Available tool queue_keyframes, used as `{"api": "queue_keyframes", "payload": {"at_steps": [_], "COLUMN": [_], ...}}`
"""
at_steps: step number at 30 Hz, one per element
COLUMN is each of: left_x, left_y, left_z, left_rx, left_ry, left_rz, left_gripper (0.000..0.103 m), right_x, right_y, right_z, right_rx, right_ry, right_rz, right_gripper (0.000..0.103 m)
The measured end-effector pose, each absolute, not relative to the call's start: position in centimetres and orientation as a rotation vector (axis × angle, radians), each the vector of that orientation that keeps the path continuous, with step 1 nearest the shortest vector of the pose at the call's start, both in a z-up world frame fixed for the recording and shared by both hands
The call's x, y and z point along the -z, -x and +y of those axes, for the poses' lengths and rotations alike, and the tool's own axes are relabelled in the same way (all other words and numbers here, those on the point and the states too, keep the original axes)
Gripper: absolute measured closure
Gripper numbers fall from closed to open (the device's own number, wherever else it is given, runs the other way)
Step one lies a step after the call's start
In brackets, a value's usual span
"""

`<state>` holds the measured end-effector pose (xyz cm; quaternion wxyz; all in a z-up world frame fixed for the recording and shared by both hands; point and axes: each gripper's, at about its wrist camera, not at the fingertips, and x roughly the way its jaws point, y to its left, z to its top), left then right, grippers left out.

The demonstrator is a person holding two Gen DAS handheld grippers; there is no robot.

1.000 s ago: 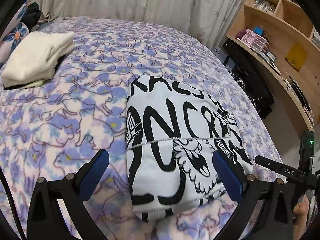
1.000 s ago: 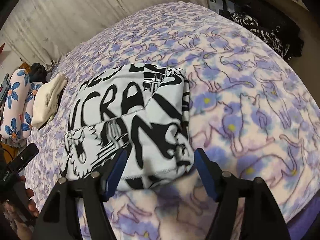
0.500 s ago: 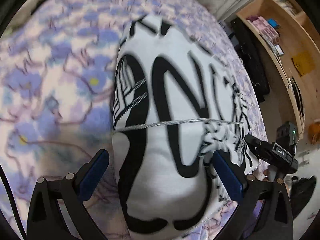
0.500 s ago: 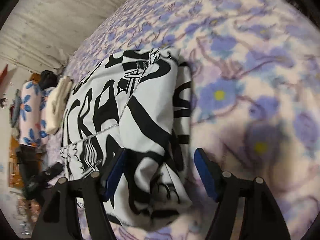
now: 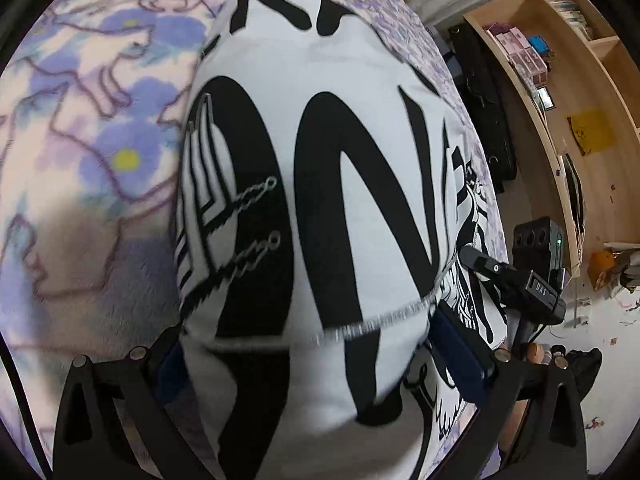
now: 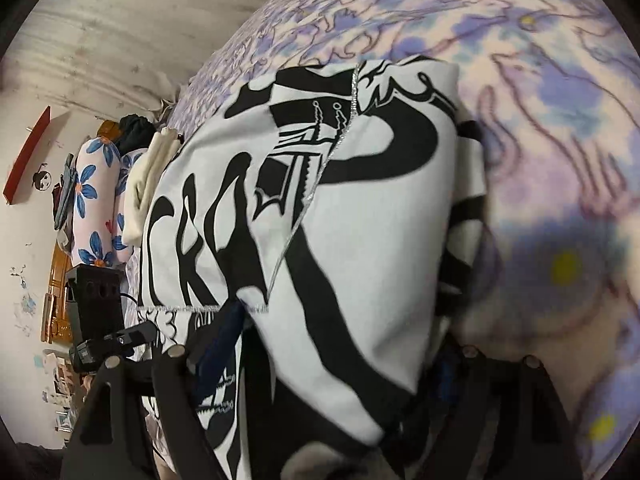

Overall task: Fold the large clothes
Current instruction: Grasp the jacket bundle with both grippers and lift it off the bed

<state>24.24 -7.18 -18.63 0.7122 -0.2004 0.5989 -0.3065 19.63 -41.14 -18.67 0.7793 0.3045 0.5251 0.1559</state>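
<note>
While both pairs of fingers stand spread wide, the left gripper [image 5: 312, 364] and right gripper [image 6: 332, 356], its jaws just opening further, straddle the folded black-and-white garment [image 5: 320, 200]; pad contact seems absent, though blurred. It lies on the floral bed [image 5: 100, 140].

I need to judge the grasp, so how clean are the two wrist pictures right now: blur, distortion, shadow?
Left wrist: the black-and-white printed garment bulges under fisheye distortion, its near edge smeared; a shadow darkens the cat-print blanket beside it. Right wrist: the blanket on the right is blurred, shadowed near the garment; print lettering is sharp only mid-frame.
</note>
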Motion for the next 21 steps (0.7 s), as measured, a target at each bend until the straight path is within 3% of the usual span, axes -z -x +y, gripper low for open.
{"api": "queue_keyframes", "payload": {"at_steps": [3,5,7,10,13,21], "left_x": [18.5,18.0,16.8,13.6,10.3,4.0], "left_y": [-24.6,-24.4,-23.7,-22.2,-20.2,-15.7], "left_z": [-7.8,-8.3,-8.8,-10.5,-11.3,-4.5], "left_rx": [0.664,0.641,0.593,0.526,0.496,0.447], "left_ry": [0.422,0.398,0.345,0.196,0.091,0.058], "left_rz": [1.333,1.321,1.281,1.178,1.079,0.952], "left_gripper": [0.0,0.0,0.01,0.031,0.041,0.043], "right_x": [18.5,17.9,16.6,13.6,10.4,4.6], "right_y": [-19.7,-19.3,-18.7,-17.8,-16.3,-12.7], "right_z": [-40.8,-40.4,-39.5,-37.2,-33.9,-26.2], "right_rx": [-0.314,-0.315,-0.305,-0.269,-0.251,-0.305], "right_ry": [-0.639,-0.626,-0.585,-0.451,-0.315,-0.264], "right_rz": [1.126,1.108,1.087,1.039,0.985,0.865], "right_gripper": [0.024,0.034,0.054,0.073,0.078,0.079]}}
